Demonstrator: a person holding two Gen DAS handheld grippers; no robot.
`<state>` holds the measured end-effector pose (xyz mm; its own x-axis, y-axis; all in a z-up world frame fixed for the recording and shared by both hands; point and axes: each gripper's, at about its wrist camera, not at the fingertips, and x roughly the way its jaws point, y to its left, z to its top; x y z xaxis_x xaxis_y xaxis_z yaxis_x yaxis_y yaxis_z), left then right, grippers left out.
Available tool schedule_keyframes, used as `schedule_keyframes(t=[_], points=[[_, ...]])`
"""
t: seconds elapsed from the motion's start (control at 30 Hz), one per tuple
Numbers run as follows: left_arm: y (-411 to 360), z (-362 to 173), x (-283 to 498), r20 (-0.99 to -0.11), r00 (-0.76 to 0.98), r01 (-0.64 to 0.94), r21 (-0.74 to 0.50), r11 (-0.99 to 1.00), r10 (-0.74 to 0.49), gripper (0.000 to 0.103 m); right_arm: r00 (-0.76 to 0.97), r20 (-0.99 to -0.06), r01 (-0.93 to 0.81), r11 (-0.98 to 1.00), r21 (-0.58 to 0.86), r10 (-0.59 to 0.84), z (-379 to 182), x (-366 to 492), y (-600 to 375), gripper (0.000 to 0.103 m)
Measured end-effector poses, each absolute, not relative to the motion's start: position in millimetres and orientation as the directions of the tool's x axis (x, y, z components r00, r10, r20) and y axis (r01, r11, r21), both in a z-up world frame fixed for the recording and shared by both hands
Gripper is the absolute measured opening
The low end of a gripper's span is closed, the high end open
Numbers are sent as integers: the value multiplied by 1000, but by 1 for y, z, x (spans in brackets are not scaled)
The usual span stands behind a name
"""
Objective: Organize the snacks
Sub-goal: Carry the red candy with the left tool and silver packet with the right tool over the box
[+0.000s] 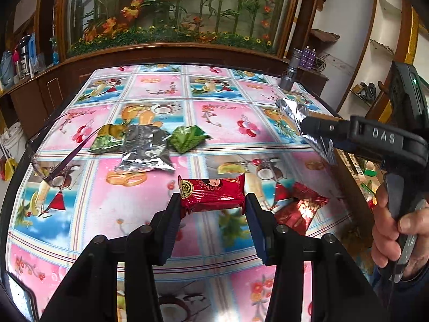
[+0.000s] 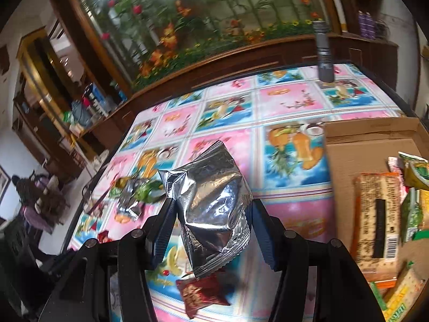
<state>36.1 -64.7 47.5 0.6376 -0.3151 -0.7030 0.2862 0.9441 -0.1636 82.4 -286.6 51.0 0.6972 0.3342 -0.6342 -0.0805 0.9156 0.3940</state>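
Our left gripper (image 1: 213,204) is clamped on a red snack packet (image 1: 212,193) above the table (image 1: 166,88); our right gripper (image 2: 211,214) grips a silver foil packet (image 2: 214,201) beside the cardboard box (image 2: 348,147)

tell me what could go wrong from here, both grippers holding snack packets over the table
1. The right gripper pinches a puffy silver packet only at its sides; slick foil could slip free before reaching the cardboard box.
2. The left gripper holds the red packet by its end seals, so it might twist out.
3. Eyeglasses lie near the table edge and could get knocked.
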Motion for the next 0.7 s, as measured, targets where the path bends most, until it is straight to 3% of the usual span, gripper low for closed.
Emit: schedule_keyframes(t=[0.33, 0.7], points=[[-108, 64, 38, -682, 621, 358, -192, 914, -387, 46, 767, -585, 69, 873, 482, 263, 69, 78, -364, 61], [-238, 81, 27, -651, 524, 560, -222, 798, -549, 47, 784, -611, 330, 759, 562, 111, 71, 56, -478, 61]])
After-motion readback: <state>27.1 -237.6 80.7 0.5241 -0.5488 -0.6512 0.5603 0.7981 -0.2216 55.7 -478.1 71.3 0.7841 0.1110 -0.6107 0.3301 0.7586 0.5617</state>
